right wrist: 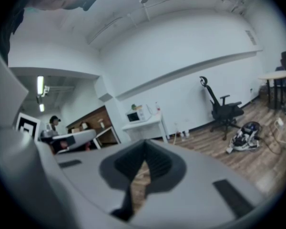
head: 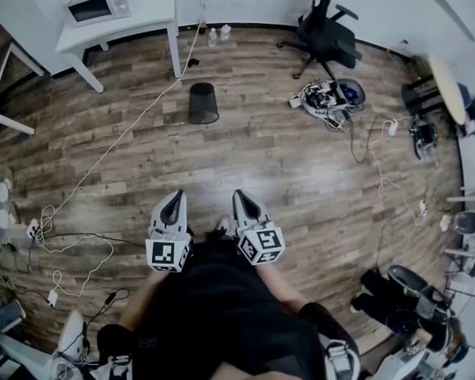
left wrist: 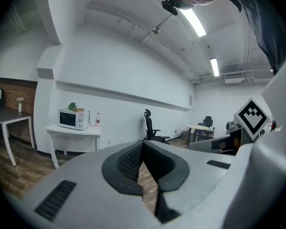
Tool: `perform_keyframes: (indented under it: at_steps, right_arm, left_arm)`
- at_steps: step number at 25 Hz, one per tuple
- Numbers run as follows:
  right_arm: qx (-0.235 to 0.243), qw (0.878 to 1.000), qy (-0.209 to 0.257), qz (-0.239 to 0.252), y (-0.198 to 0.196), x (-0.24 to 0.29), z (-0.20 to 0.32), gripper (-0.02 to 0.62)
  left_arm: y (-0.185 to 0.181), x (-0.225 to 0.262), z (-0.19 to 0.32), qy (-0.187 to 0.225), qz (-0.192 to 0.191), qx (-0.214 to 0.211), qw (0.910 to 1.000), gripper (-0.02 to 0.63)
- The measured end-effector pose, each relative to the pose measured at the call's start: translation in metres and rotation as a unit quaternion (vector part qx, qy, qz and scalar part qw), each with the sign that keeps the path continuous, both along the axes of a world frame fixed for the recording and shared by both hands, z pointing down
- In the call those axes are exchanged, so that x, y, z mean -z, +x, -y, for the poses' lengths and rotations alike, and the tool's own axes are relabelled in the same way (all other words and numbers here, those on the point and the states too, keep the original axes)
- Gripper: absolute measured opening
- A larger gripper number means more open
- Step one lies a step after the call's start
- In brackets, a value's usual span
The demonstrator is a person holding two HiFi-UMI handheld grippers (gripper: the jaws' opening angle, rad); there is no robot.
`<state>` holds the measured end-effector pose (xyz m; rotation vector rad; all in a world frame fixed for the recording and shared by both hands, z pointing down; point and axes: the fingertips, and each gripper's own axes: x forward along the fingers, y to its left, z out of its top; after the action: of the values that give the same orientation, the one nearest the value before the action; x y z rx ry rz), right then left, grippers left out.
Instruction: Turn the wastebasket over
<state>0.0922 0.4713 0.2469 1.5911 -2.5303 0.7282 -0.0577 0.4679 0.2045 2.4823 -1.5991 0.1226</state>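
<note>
A black mesh wastebasket [head: 203,103] stands on the wooden floor, far ahead of me, near the white table. Both grippers hover close to my body, well short of it. My left gripper [head: 174,197] is shut with nothing between its jaws, and its tips meet in the left gripper view [left wrist: 142,144]. My right gripper [head: 241,196] is shut and empty too, seen closed in the right gripper view [right wrist: 144,144]. The wastebasket is hidden behind the jaws in both gripper views.
A white table [head: 155,14] with a microwave [head: 98,6] stands at the back left. A black office chair [head: 324,30] and a heap of gear [head: 326,97] sit at the back right. White cables [head: 103,158] trail across the floor on the left.
</note>
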Motion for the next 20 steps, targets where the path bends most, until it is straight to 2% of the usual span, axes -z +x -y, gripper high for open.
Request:
perform_keyframes:
  at_steps: [13, 20]
  right_arm:
    - [0.035, 0.999, 0.002, 0.012, 0.053, -0.015, -0.005, 0.032]
    - [0.045, 0.999, -0.003, 0.018, 0.06, -0.025, 0.0, 0.032]
  left_arm:
    - [0.063, -0.007, -0.02, 0.008, 0.038, 0.008, 0.9992, 0.031]
    - [0.067, -0.009, -0.018, 0.002, 0.037, 0.025, 0.999, 0.031]
